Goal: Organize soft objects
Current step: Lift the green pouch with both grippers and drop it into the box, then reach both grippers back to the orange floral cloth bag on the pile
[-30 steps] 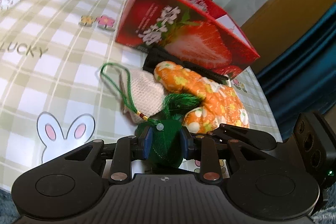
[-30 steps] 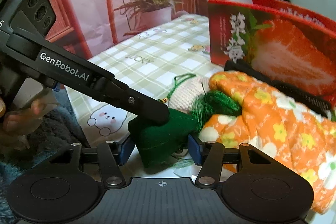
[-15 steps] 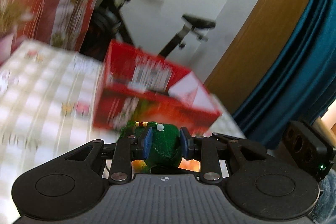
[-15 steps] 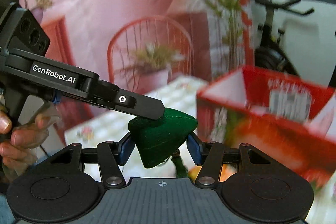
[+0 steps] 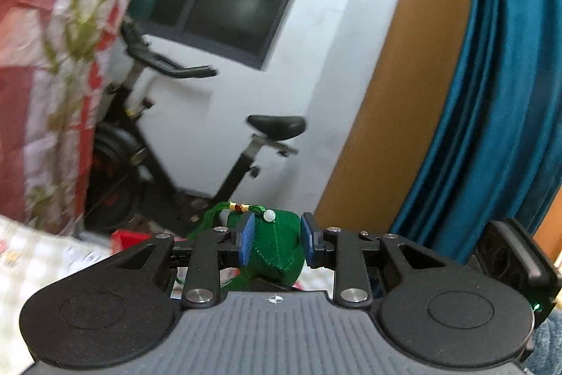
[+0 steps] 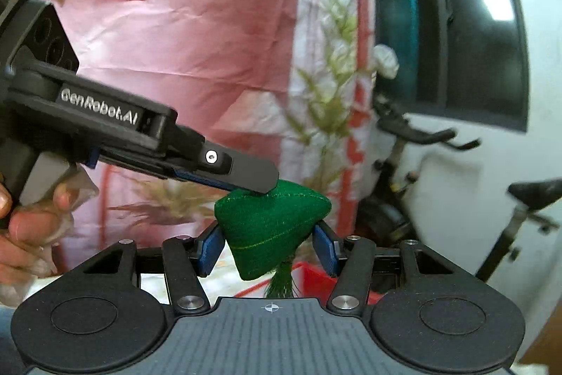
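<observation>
Green stuffed sachet (image 6: 270, 231) (pyramid shape, stitched seam, tassel hanging below) is up in the air, held by both grippers at once, with only a sliver of the checked desk (image 5: 42, 255) visible beneath.

Left gripper (image 5: 275, 241): fingers narrow, blue pads pressed into the sachet's sides; its green cord with beads (image 5: 240, 207) loops over the top. In the right wrist view the left fingers (image 6: 246, 173) come in from the side and pinch the top edge.

Right gripper (image 6: 270, 248): fingers set wider, closed on the broader body of the sachet, both pads touching fabric.

Red box (image 6: 316, 276) shows only as a corner, low behind the sachet; judged the likely destination. Exercise bike (image 5: 196, 143) and blue curtain (image 5: 491, 94) fill the background.

Notes for doing the step well:
- Move both hands as one unit; pulling apart would stretch the seam.
- Keep the tassel (image 6: 281, 283) and cord clear of the box rim on the way down.
- Release one gripper first, once the sachet is over the opening, then the other.
- Soft filling will deform; no tighter squeeze looks needed.
</observation>
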